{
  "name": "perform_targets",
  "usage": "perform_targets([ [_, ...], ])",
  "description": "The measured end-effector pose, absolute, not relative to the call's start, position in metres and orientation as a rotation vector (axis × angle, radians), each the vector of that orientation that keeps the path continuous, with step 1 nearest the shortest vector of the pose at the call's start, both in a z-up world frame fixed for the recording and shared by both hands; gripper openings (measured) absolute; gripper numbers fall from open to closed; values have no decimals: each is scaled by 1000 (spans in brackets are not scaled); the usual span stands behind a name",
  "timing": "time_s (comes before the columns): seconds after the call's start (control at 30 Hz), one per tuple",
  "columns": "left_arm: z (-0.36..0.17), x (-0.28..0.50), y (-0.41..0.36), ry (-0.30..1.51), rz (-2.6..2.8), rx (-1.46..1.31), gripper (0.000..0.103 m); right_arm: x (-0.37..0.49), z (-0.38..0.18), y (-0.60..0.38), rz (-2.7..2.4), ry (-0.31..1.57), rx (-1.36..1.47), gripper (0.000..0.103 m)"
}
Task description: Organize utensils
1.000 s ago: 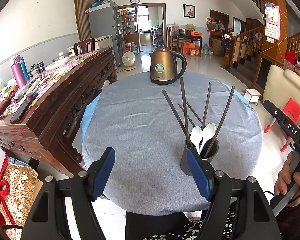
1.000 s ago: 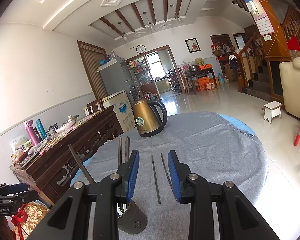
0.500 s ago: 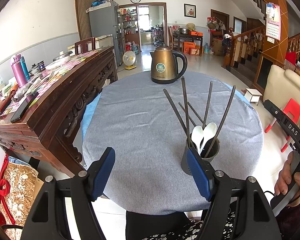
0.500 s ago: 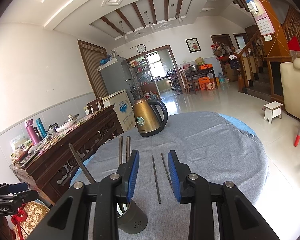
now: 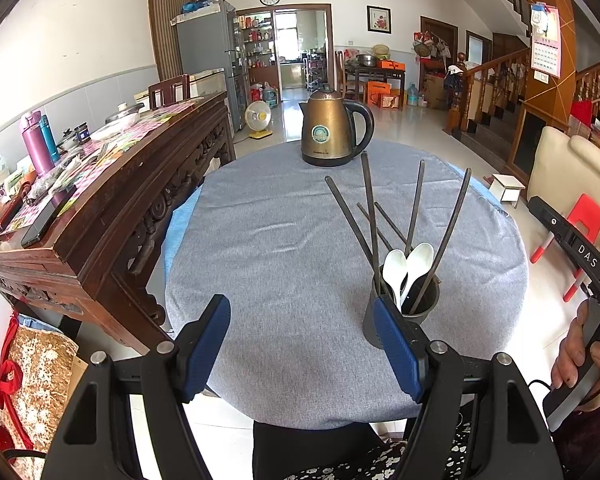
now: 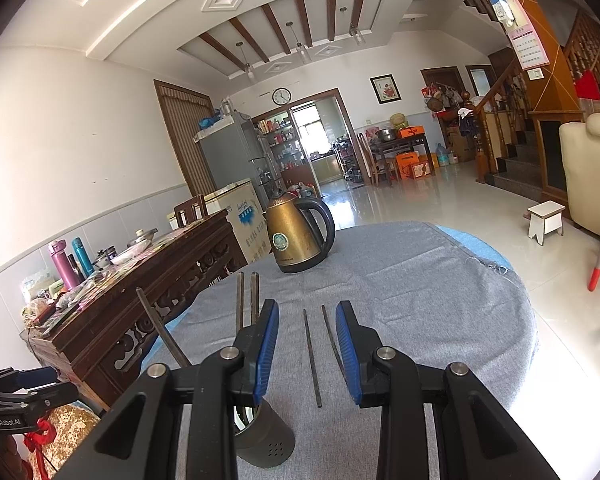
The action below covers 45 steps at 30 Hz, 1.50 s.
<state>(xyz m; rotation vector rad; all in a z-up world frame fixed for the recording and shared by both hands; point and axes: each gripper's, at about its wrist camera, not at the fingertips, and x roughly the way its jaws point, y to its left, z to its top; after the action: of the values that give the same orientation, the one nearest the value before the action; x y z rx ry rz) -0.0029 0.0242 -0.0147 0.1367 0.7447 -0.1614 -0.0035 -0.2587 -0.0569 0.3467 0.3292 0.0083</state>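
A dark grey utensil holder (image 5: 404,312) stands on the grey-clothed round table (image 5: 284,248); it also shows in the right wrist view (image 6: 262,438). It holds several dark chopsticks (image 5: 370,216) and two white spoons (image 5: 406,270). Two loose dark chopsticks (image 6: 312,356) lie on the cloth beyond the holder. My left gripper (image 5: 302,350) is open and empty at the table's near edge, left of the holder. My right gripper (image 6: 307,354) is open and empty, held above the loose chopsticks, right of the holder.
A bronze electric kettle (image 5: 332,132) stands at the table's far side. A carved wooden sideboard (image 5: 112,200) with bottles and clutter runs along the left. A cream armchair (image 5: 568,168) and a red stool (image 5: 584,224) are to the right.
The left wrist view has shifted slightly; the kettle and holder sit a little lower in frame. The right gripper has barely moved. Both stay open.
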Motion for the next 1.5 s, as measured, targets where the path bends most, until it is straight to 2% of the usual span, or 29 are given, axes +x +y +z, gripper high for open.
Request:
perform_targets([
  [0.9,-58,47,38,830,-64,134,74,31,-89,-261,-8,449,335,32],
  [1.5,-131,171,62,1024,35,168,74,145,-159,-288,-16,719,416,32],
])
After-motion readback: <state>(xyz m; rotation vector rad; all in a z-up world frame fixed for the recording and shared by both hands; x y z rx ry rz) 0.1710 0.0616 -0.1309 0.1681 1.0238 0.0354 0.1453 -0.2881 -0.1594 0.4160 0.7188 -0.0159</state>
